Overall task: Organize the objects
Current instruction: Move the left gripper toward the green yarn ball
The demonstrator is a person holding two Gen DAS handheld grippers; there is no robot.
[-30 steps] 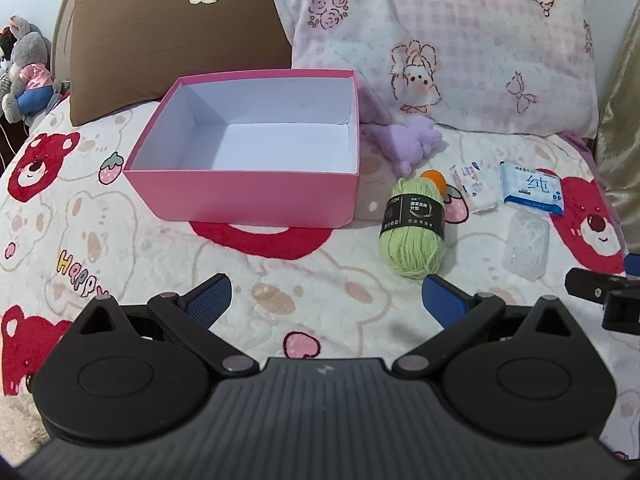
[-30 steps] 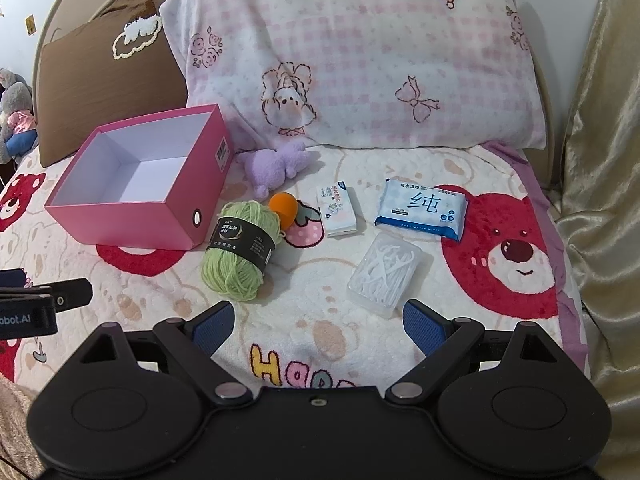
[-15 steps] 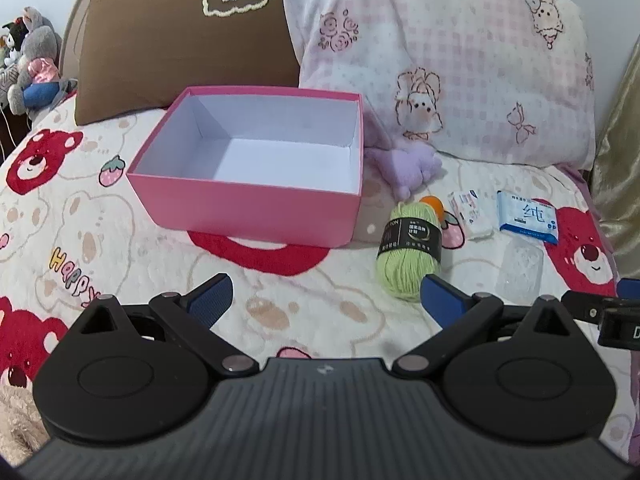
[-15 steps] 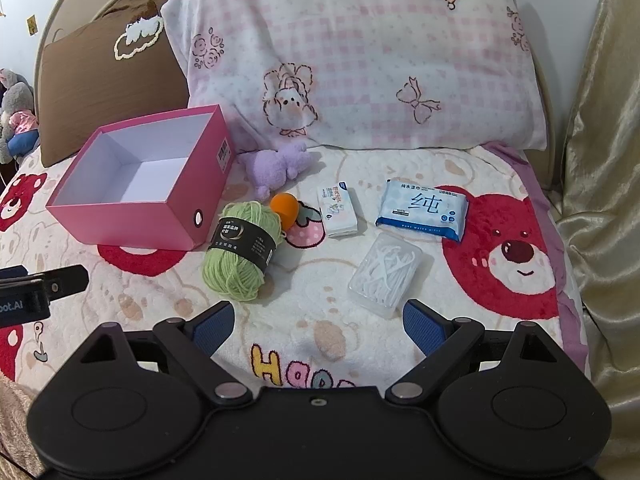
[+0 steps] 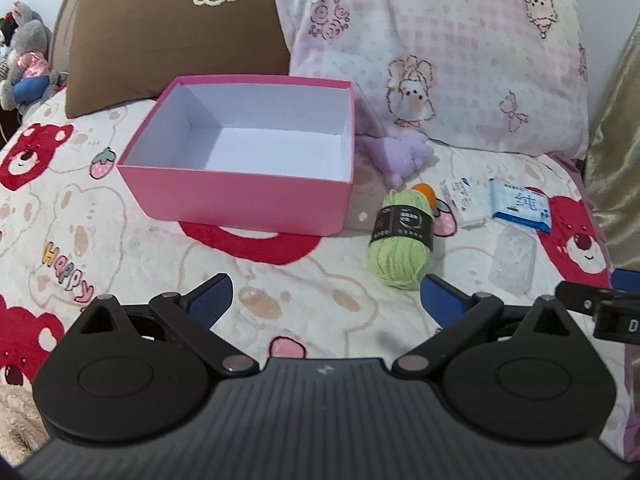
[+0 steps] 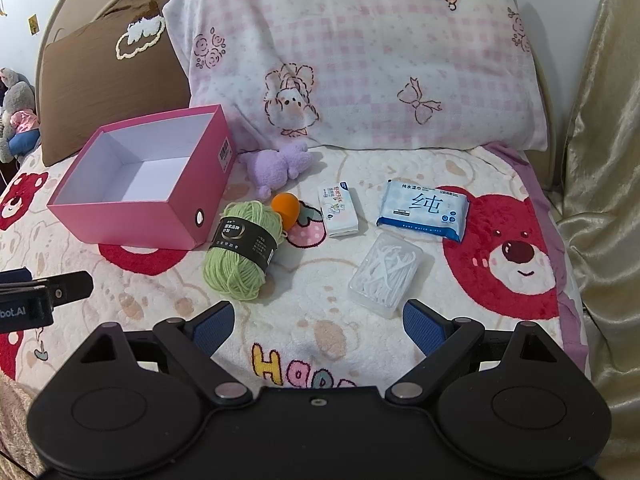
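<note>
Right wrist view looks across a bear-printed fleece blanket at the loose items: a green yarn skein with a black paper band, a small orange ball touching its far end, a purple plush toy against the pink checked pillow, a small white tissue packet, a blue-and-white wet-wipe pack and a clear plastic box of floss picks. An open pink cardboard box with a white inside stands just left of the yarn and appears empty, so the sorting looks not yet begun. The right gripper is released, its blue pads wide apart above the blanket, holding nothing; the left gripper is likewise spread and empty, facing the pink box's near wall. The clear box lies nearest the right gripper, the yarn nearest the left. For a clean first pick, I would straddle the yarn across its banded middle, where it is firmest, and close gently so the soft skein does not squash or nudge the ball. Lift clear of the box rim before lowering it inside.
</note>
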